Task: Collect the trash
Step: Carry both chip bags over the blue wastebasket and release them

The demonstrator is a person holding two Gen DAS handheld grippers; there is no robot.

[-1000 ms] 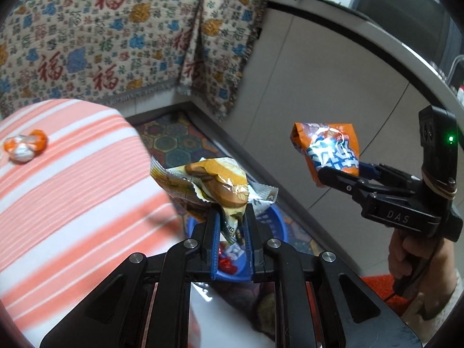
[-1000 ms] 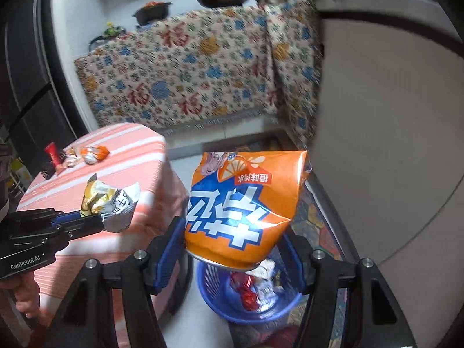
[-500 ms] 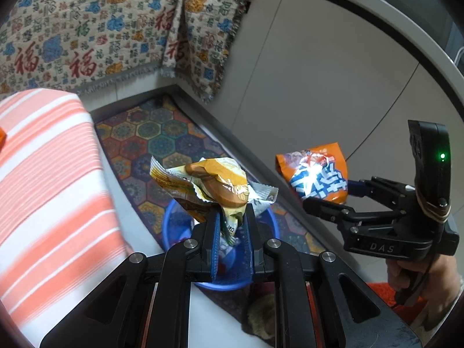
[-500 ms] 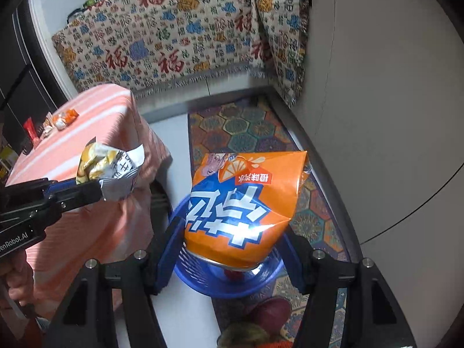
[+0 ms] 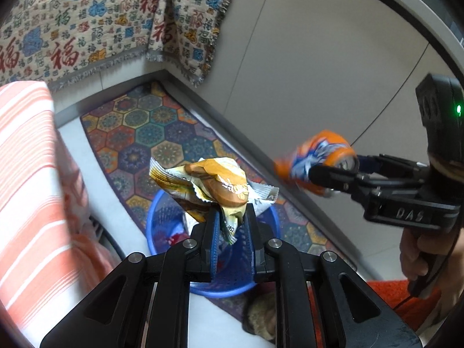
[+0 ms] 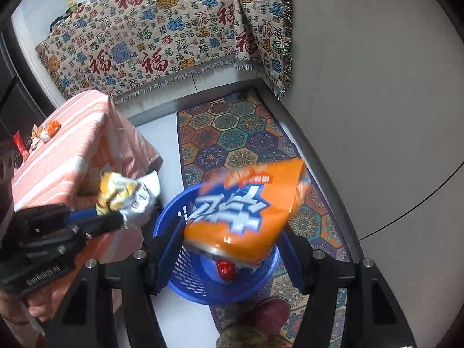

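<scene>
My left gripper is shut on a crumpled yellow-brown snack wrapper and holds it above the blue perforated trash basket on the floor. The wrapper also shows in the right wrist view. My right gripper has its jaws spread wide around an orange and blue chip bag, tilted and blurred over the basket. The bag shows at the right gripper's fingertips in the left wrist view. Red trash lies inside the basket.
A table with an orange striped cloth stands left of the basket, with more wrappers on it. A patterned rug lies under the basket. A grey cabinet wall is on the right. A slippered foot is near the basket.
Both grippers have tilted down and moved closer over the basket. The orange bag has tipped and blurs between the right jaws, which look wider apart.
</scene>
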